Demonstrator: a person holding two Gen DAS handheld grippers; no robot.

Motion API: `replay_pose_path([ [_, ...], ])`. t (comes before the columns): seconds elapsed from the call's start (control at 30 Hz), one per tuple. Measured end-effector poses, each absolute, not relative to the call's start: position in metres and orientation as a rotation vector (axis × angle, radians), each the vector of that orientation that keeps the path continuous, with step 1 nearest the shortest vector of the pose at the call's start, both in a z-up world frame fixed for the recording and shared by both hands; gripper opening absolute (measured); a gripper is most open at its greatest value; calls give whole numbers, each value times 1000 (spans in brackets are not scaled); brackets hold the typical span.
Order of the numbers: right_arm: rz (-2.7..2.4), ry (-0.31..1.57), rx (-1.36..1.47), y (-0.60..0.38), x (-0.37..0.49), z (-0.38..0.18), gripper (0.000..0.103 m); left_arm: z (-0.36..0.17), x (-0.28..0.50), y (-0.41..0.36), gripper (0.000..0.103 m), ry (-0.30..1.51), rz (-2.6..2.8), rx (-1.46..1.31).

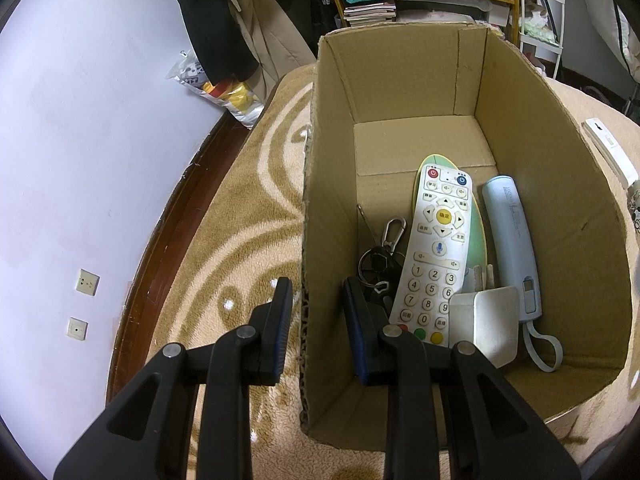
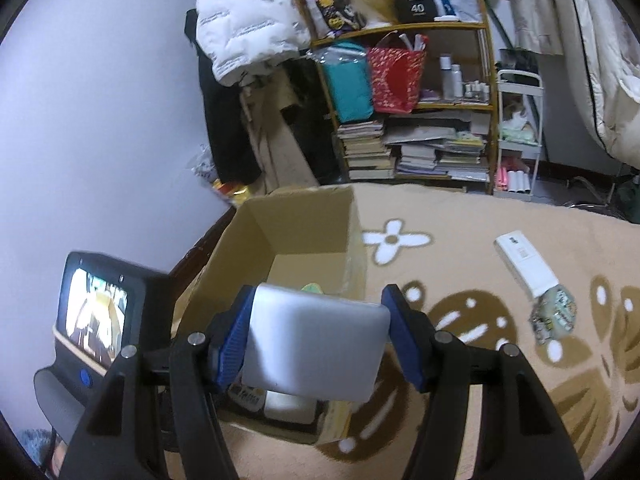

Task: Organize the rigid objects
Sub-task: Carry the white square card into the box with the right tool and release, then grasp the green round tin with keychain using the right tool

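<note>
Cardboard box [image 1: 520,128] is sitting open on a tan patterned blanket [image 1: 224,216], and in the left wrist view it is holding a white remote [image 1: 434,256] lying on something pale green, a light blue power bank [image 1: 512,240] with a strap along the right wall, a white charger [image 1: 486,322] at the near end, and a bunch of keys [image 1: 380,260] beside the remote. The left gripper [image 1: 316,324] is straddling the box's left wall with its jaws apart, one finger outside and one inside, and whether they are touching the cardboard is unclear. Another white remote [image 1: 610,152] is lying on the blanket outside the box. In the right wrist view, the right gripper [image 2: 318,340] is clamping a flat silver-white block [image 2: 316,344] between its blue pads, holding it over the near end of the box [image 2: 296,216]. The white remote [image 2: 524,264] and a small patterned pouch [image 2: 554,316] are lying on the blanket [image 2: 460,208] to the right, touching each other.
</note>
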State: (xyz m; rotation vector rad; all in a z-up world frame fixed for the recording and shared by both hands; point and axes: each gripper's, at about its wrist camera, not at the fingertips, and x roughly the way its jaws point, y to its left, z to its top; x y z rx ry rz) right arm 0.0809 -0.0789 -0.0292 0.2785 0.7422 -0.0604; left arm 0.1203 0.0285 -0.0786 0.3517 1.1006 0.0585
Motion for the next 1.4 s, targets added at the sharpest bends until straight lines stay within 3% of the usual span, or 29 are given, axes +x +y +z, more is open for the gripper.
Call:
replay_pose_path([
  [0.67, 6, 724, 276, -73, 81, -22, 66, -77, 120, 26, 26, 1092, 58, 362],
  [0.8, -51, 723, 212, -73, 80, -19, 91, -76, 121, 27, 26, 1088, 67, 366],
  [0.87, -82, 721, 201, -79, 79, -18, 94, -76, 121, 27, 26, 1095, 60, 357],
  [0.93, -113, 727, 207, -89, 80, -18, 103, -75, 120, 26, 26, 1094, 59, 357],
  [1.4, -417, 755, 258, -209, 74, -52, 103, -80, 121, 24, 26, 1090, 62, 367],
])
